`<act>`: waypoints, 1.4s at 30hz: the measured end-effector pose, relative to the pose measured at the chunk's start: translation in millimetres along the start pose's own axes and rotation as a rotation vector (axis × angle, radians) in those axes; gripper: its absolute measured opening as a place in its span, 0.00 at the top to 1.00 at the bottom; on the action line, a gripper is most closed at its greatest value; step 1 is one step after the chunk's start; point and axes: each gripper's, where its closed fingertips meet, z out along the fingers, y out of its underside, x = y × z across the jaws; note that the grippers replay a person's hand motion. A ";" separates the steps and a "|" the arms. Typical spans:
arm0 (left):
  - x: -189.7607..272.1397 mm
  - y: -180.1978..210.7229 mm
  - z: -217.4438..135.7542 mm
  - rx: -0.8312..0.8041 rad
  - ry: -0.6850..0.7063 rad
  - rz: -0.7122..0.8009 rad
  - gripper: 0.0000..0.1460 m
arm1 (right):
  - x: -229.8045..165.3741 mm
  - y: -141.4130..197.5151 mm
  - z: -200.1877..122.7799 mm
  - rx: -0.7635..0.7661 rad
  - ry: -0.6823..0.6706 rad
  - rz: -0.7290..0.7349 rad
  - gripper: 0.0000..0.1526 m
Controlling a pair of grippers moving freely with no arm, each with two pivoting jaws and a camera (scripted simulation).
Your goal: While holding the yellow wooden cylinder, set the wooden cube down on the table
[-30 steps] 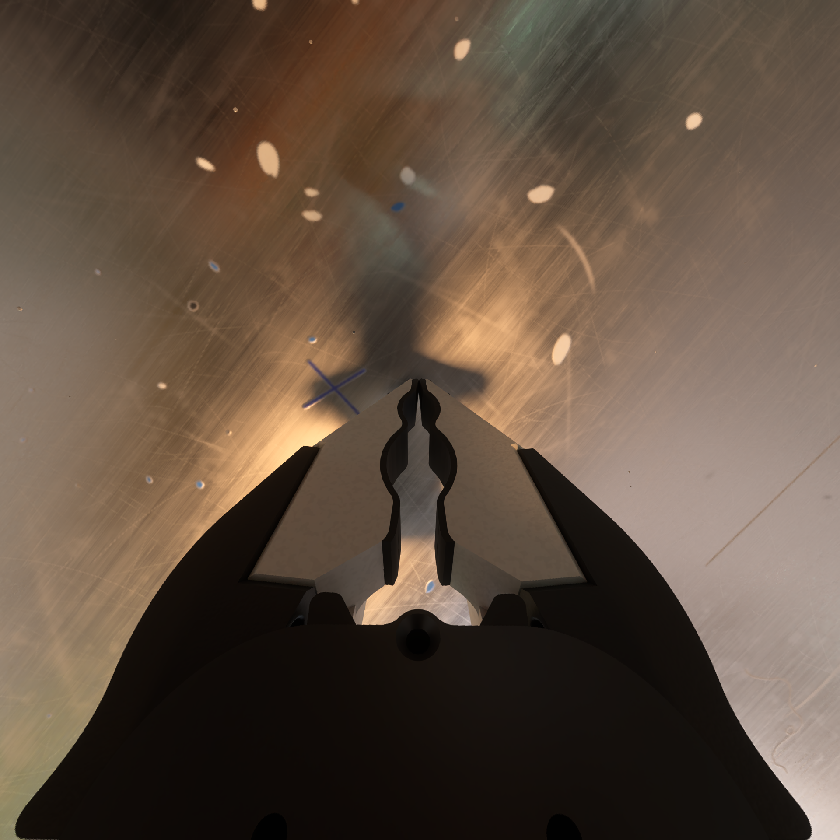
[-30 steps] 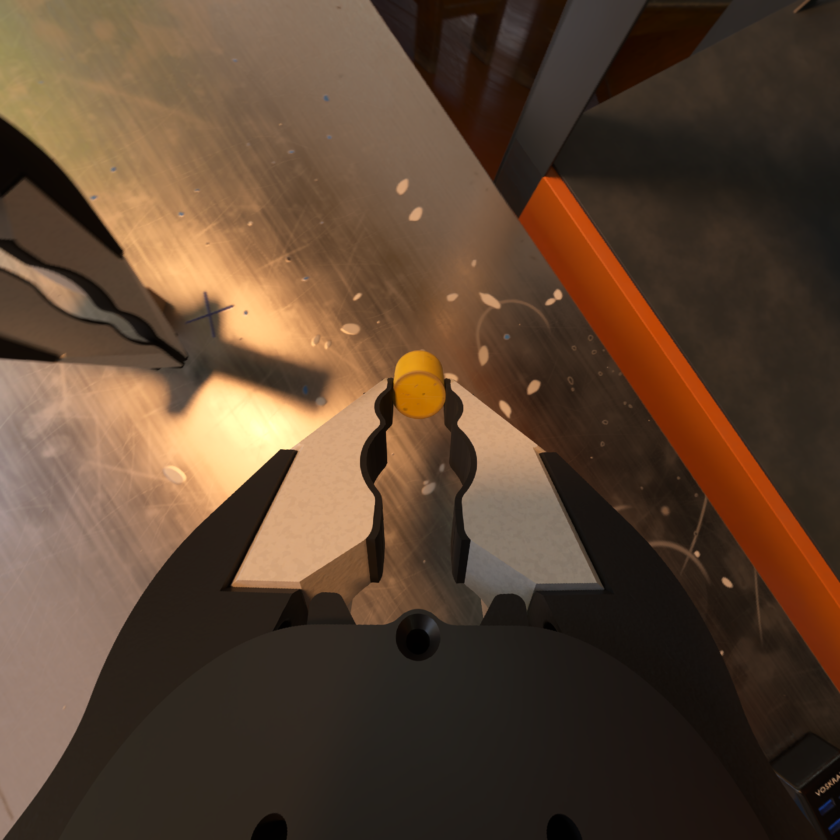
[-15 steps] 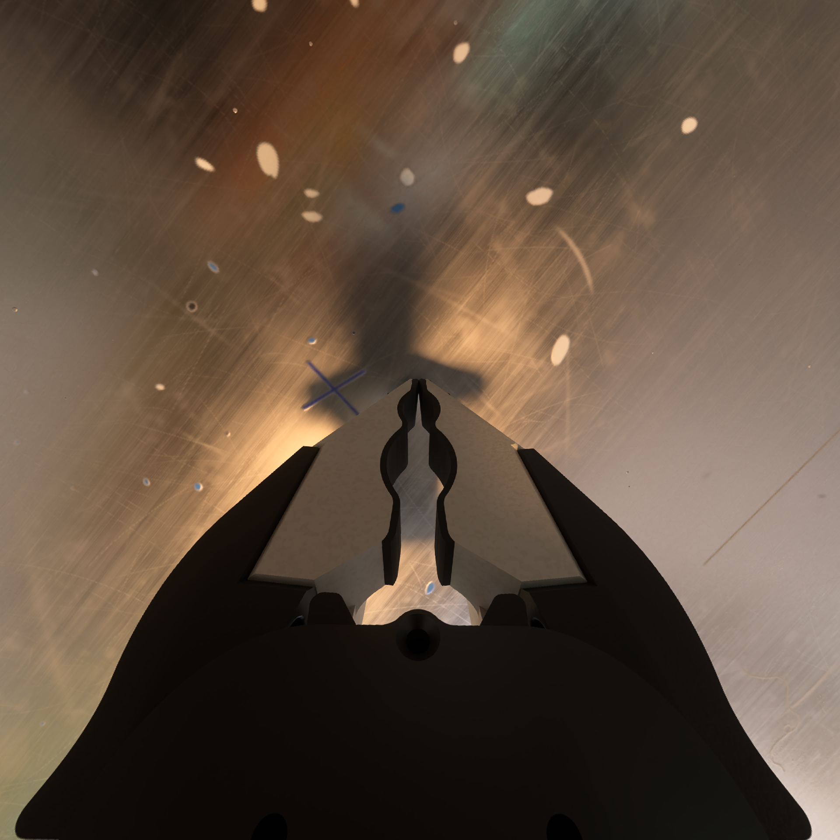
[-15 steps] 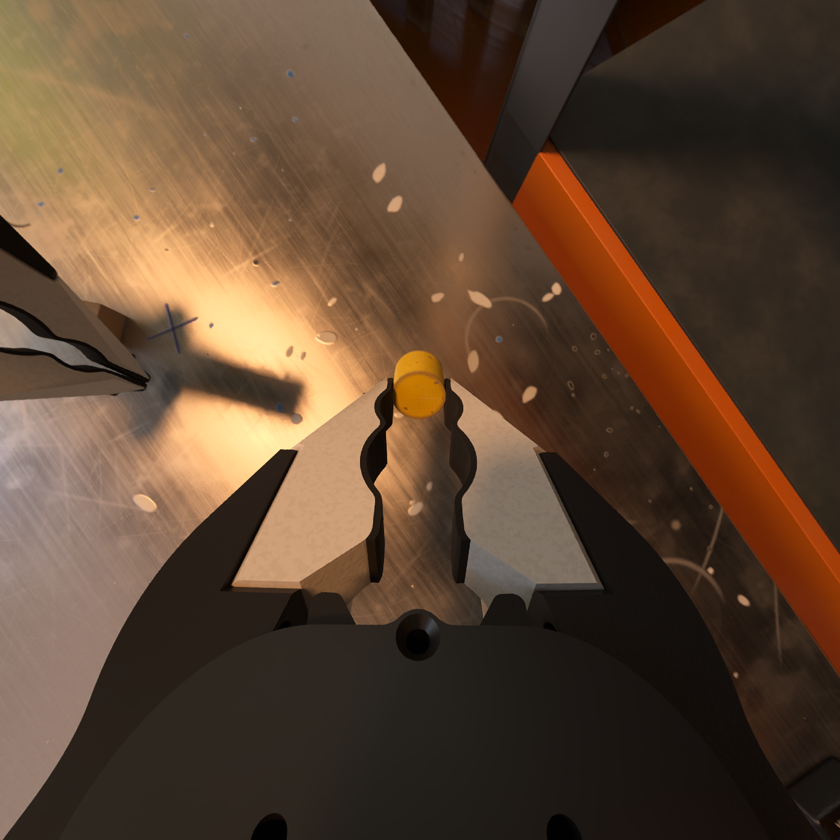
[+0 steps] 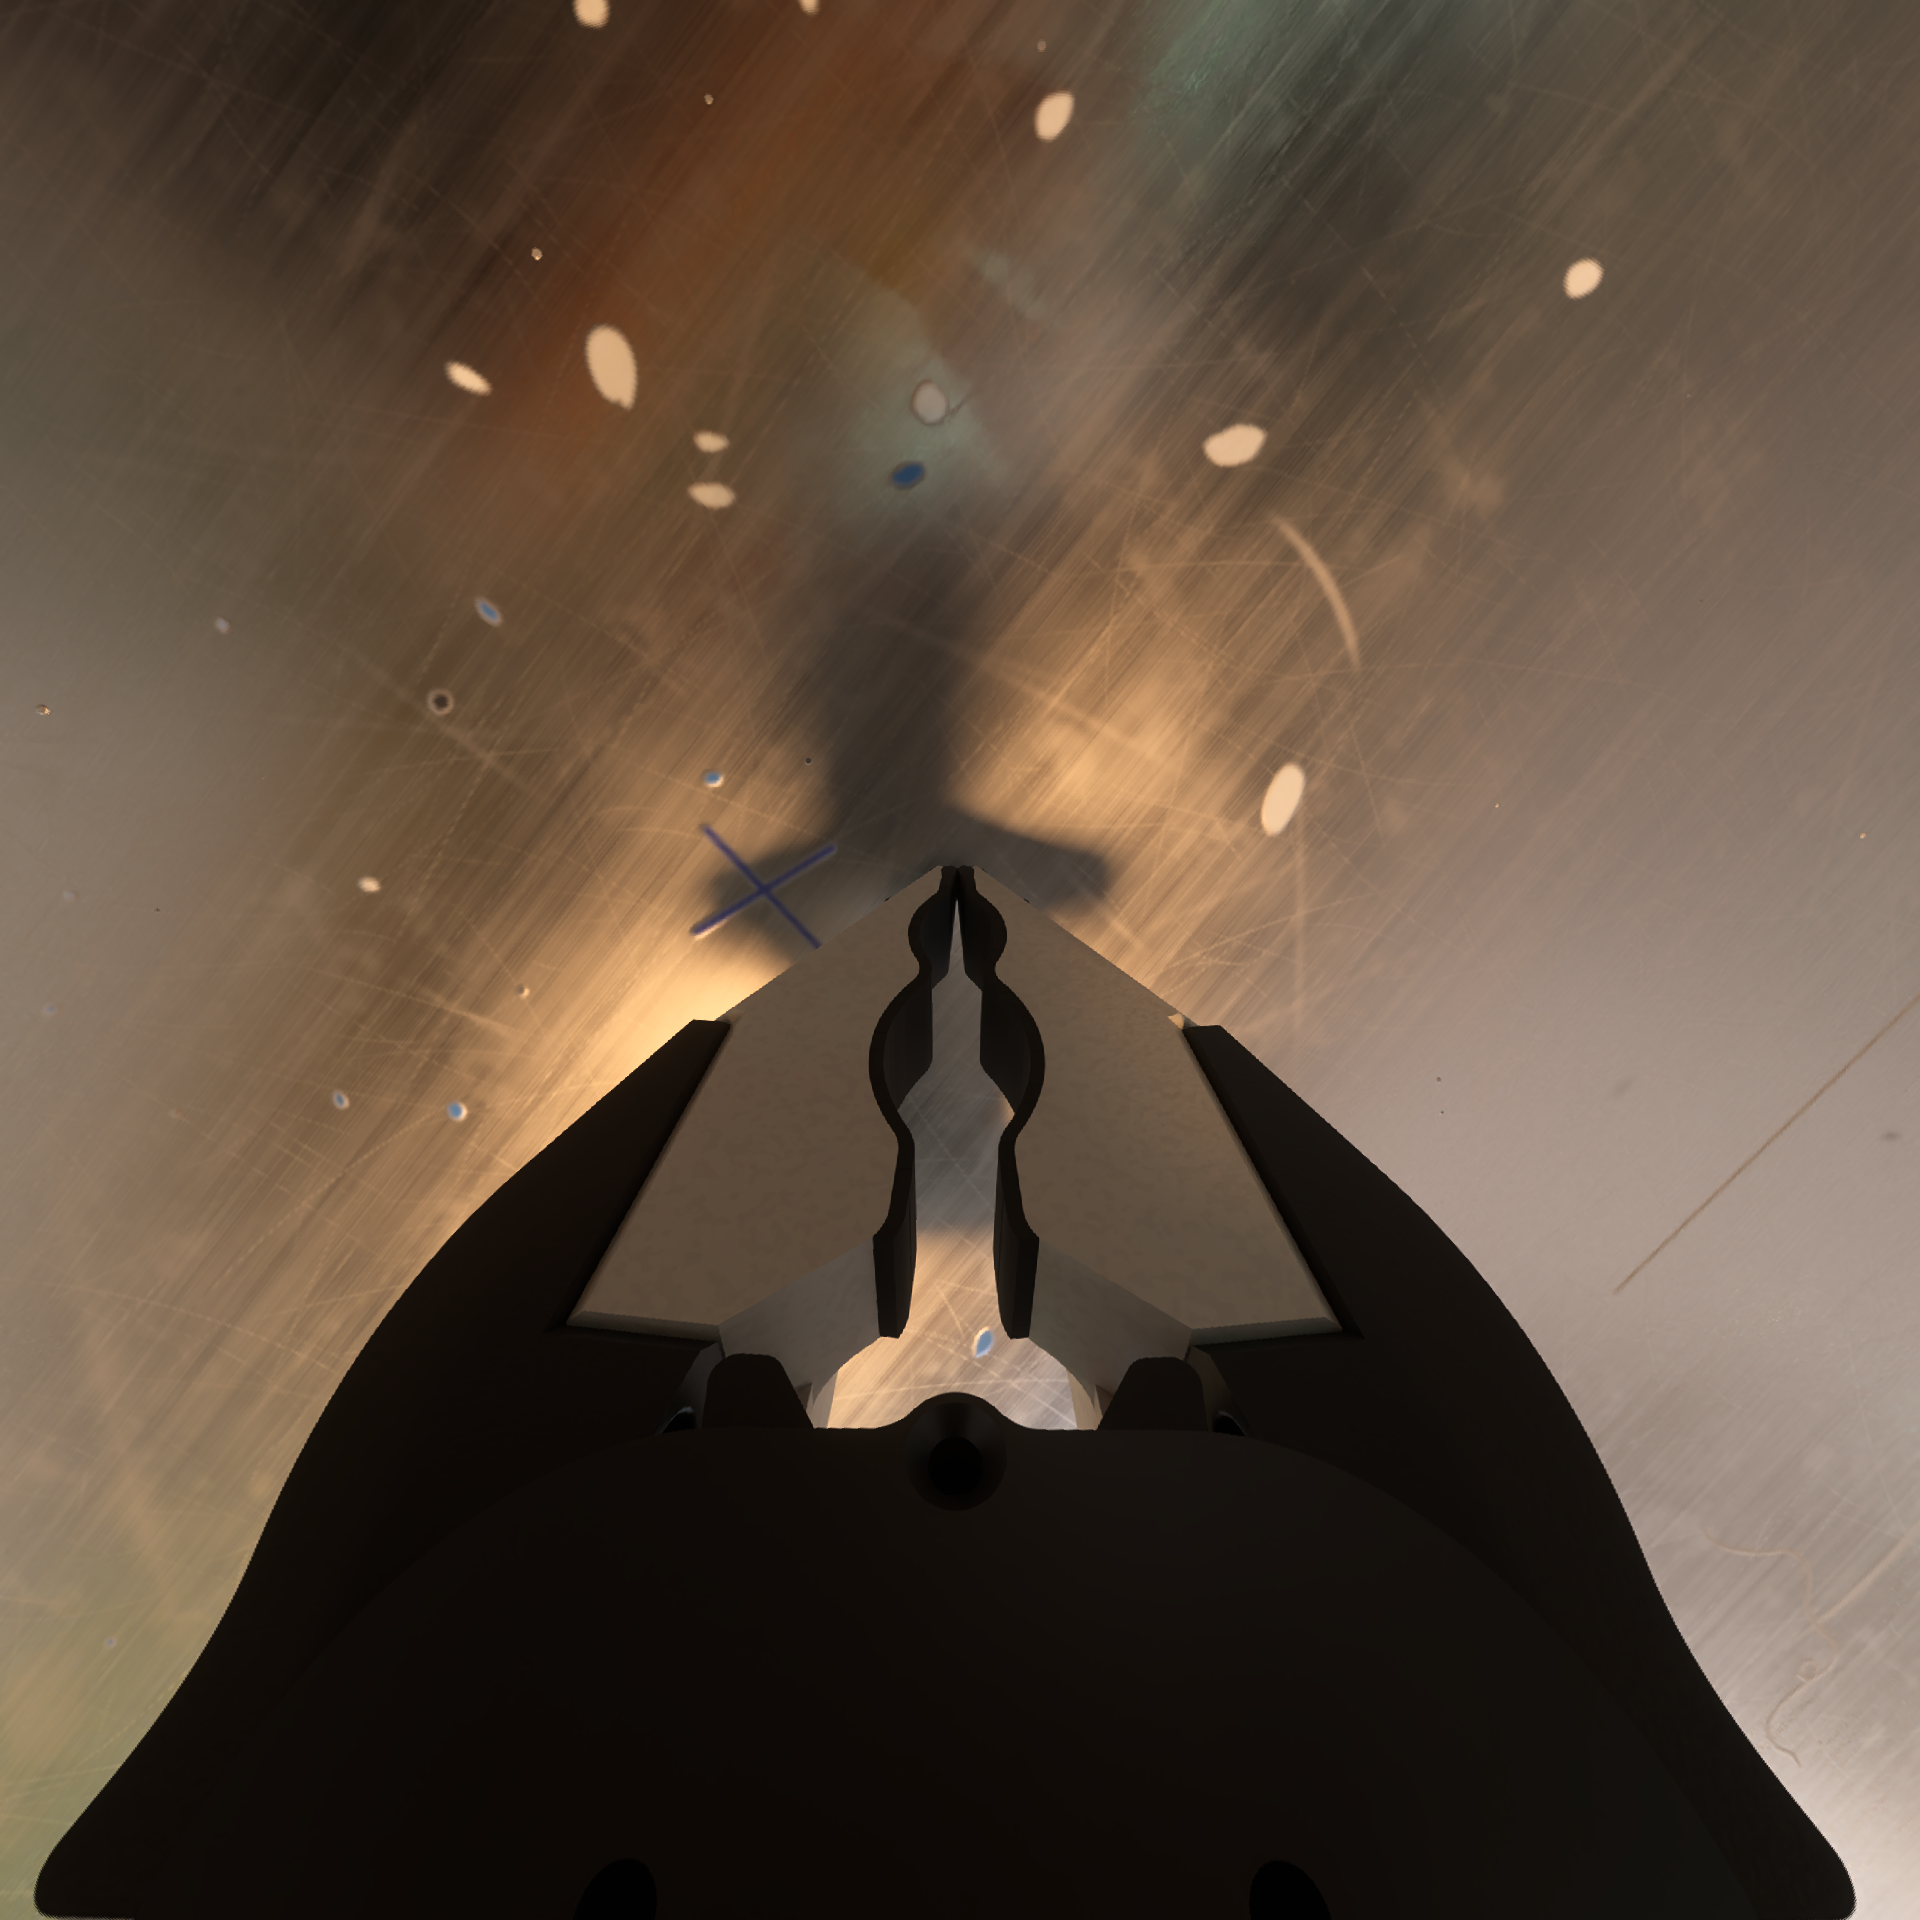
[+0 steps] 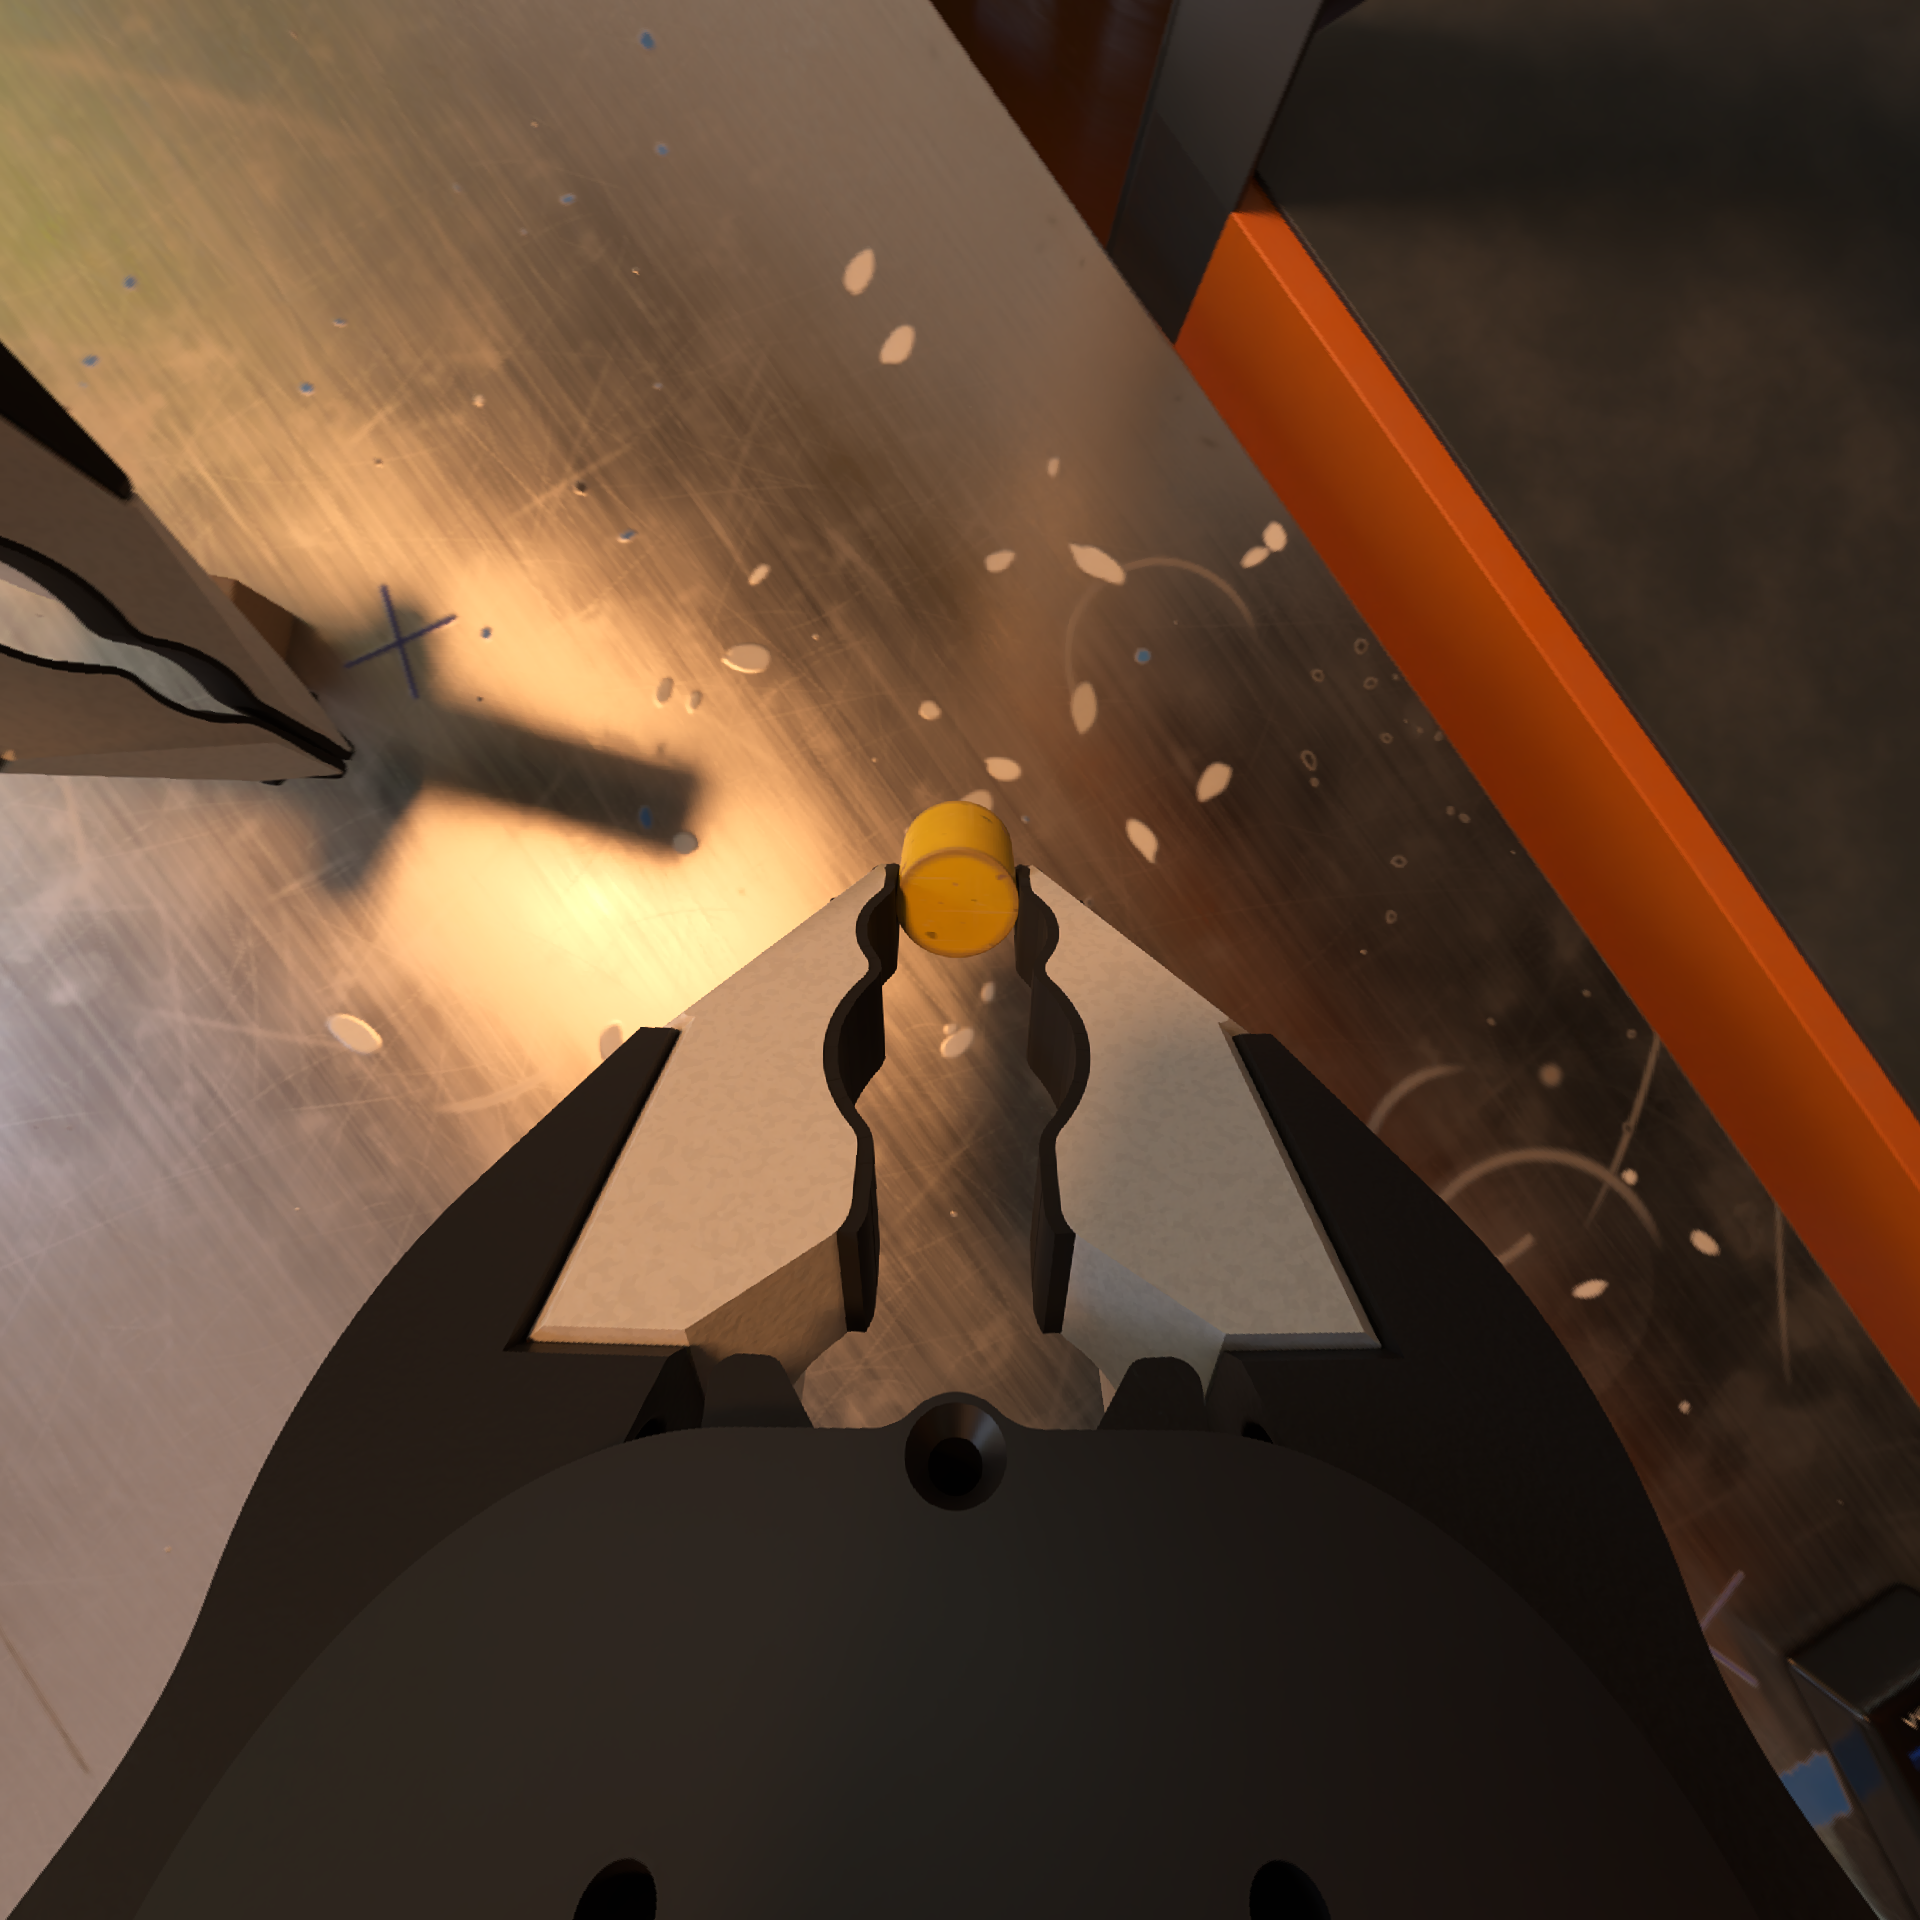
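Scratched metal table (image 6: pixel 623 312); smooth yellow cylinder (image 6: pixel 956 883).

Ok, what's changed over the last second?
The right gripper shifted, carrying the yellow cylinder: in its view the marks on the table slid left and up. It stays shut on the cylinder. The left gripper stays shut and almost still; the cube peeks out behind it.

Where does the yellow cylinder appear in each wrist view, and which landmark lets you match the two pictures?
Left wrist view: the yellow cylinder is not in it.
Right wrist view: the yellow cylinder sits just above centre, gripped at the fingertips of the right gripper.
Shared landmark: the blue cross marked on the table, left of centre in both views.
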 end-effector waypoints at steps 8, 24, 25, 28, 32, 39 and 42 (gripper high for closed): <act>0.6 0.6 -0.1 -0.002 0.000 0.001 1.00 | -25.5 -12.2 6.3 0.016 -0.042 -0.025 0.86; 0.6 0.5 -0.1 -0.004 0.000 0.002 1.00 | -13.9 12.2 -9.6 -0.013 -0.017 0.009 0.86; 0.6 0.5 -0.1 -0.003 0.001 0.001 1.00 | -14.8 13.5 -10.7 -0.014 -0.017 0.009 0.86; 0.5 0.5 -0.1 -0.003 0.000 0.000 1.00 | -19.2 16.0 -12.8 -0.011 -0.021 0.009 0.86; 0.6 0.5 0.0 -0.003 -0.004 0.001 1.00 | -27.7 15.9 -13.5 -0.006 -0.032 0.007 0.86; 0.7 0.5 -0.1 -0.003 -0.005 0.001 1.00 | -45.8 8.0 -9.7 0.013 -0.053 -0.006 0.86; 0.7 0.5 -0.1 -0.004 -0.006 0.002 1.00 | -51.5 2.5 -6.5 0.018 -0.060 -0.012 0.86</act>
